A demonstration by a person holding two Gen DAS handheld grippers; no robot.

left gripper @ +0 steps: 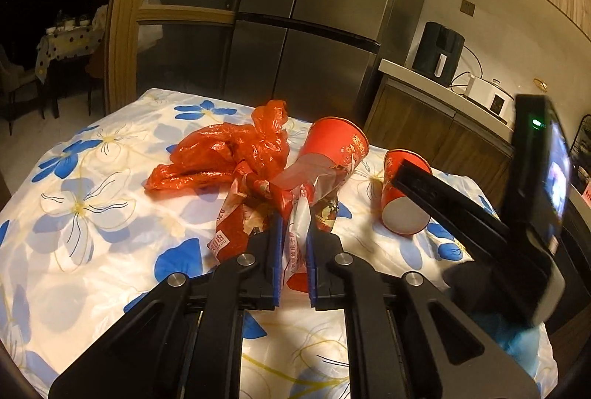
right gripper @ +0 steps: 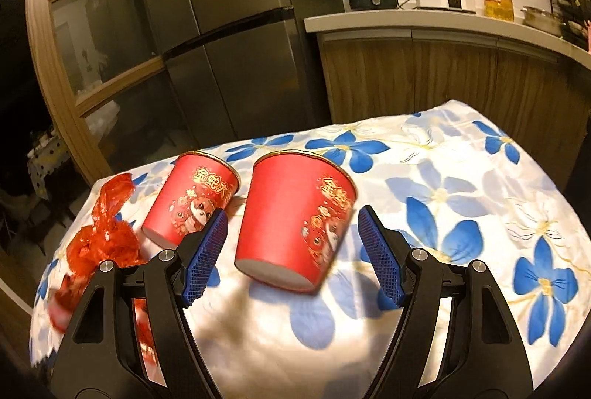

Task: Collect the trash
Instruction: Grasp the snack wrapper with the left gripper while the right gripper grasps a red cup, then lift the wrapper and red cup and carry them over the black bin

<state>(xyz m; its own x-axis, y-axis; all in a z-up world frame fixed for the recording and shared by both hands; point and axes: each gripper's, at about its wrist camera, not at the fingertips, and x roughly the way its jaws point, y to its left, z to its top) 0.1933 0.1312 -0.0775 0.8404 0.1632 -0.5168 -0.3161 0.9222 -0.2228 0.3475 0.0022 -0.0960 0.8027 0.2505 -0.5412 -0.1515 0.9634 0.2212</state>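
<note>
The left gripper [left gripper: 294,233] has its fingers [left gripper: 276,251] clamped together on a crinkled snack wrapper [left gripper: 295,251], part red print and part clear film, which trails forward from the pads onto the desk [left gripper: 92,251]. It looks light and limp, likely slippery too, so a pinch on a bunched fold seems safer than on a single flat edge.

The right gripper [right gripper: 291,251] has its fingers [right gripper: 207,251] wide apart and touching nothing. A red paper cup [right gripper: 295,225] lies tipped on the flowered cloth, its base toward the camera, sitting between the two blue pads but apart from both. I'd judge it light and easily crushed; it also looks apt to roll. Taking it across the body with a gentle squeeze seems right.

A second cup [right gripper: 192,199] lies just beside it to the left. Further left sits a crumpled red plastic bag [right gripper: 107,233], soft and rustly, close to the held wrapper.
</note>
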